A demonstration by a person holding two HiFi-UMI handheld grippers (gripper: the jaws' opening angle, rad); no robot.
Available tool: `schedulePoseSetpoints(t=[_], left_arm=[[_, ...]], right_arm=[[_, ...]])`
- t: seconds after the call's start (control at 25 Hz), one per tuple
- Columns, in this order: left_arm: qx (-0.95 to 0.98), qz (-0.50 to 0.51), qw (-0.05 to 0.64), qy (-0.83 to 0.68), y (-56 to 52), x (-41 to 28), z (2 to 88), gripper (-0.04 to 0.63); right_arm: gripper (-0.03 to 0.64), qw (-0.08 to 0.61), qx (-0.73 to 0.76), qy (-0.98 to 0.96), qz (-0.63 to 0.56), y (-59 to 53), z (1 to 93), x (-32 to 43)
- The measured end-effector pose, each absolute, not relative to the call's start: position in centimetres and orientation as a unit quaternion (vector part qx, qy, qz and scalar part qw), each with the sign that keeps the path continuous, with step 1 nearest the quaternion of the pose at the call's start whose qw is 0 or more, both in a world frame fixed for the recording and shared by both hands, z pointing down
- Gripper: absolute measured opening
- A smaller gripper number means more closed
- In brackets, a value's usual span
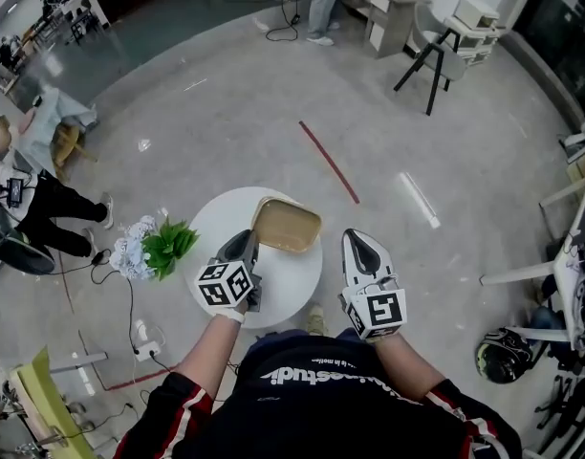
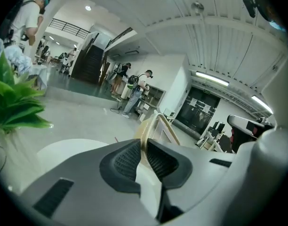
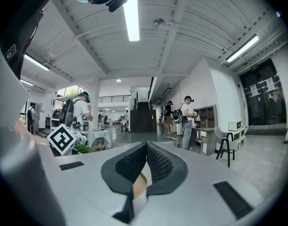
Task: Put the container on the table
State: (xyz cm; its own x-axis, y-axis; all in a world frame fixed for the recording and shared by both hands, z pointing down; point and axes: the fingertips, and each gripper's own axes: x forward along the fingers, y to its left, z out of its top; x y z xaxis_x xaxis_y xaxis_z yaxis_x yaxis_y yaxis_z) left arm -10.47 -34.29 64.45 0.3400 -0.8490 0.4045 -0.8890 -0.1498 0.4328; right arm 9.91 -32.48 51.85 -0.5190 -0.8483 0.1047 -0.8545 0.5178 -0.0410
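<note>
**Item 1. Left tongs** (image 1: 247, 240) (image 2: 144, 150): closed on the near rim of a tan, shallow rectangular container with rounded corners (image 1: 289, 226) (image 2: 159, 122). The thin rim is pinched between the ribbed black pads (image 2: 126, 160). The container runs ahead and slightly right of these tongs, above the far part of the surface, and its far corner reaches past the edge. From the left gripper view the rim rises away at a tilt. Whether the base rests on the surface cannot be told.

**Item 2. Right tongs** (image 1: 357, 238) (image 3: 145, 161): jaws together with nothing between them (a tan sliver shows low behind the gap, identity unclear). They are held to the right of the left tongs, beside the right edge of the surface and apart from the container.

**Item 3. Round white surface** (image 1: 291, 285) (image 2: 64, 147): directly beneath the left tongs and just left of the right tongs.

**Item 4. Green-leaved plant with pale flowers** (image 1: 157, 247) (image 2: 12, 102): left of the left tongs, beside the surface.

**Item 5. Red strip on the grey floor** (image 1: 329, 161): ahead of both tongs, beyond the container.
</note>
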Motion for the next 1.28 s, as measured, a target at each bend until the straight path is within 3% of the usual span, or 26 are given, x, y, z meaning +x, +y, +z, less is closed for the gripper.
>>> schedulePoseSetpoints(t=[0.32, 1.28], left_arm=[[0.711, 0.02, 0.403, -0.576, -35.4, -10.6, 71.4, 0.054], [0.601, 0.01, 0.542, -0.587, -36.8, -10.3, 84.3, 0.054]], right_arm=[[0.0, 0.046, 0.486, -0.872, 0.038, -32.9, 53.0, 10.3], [0.0, 0.085, 0.489, -0.868, 0.031, -34.4, 54.9, 13.1]])
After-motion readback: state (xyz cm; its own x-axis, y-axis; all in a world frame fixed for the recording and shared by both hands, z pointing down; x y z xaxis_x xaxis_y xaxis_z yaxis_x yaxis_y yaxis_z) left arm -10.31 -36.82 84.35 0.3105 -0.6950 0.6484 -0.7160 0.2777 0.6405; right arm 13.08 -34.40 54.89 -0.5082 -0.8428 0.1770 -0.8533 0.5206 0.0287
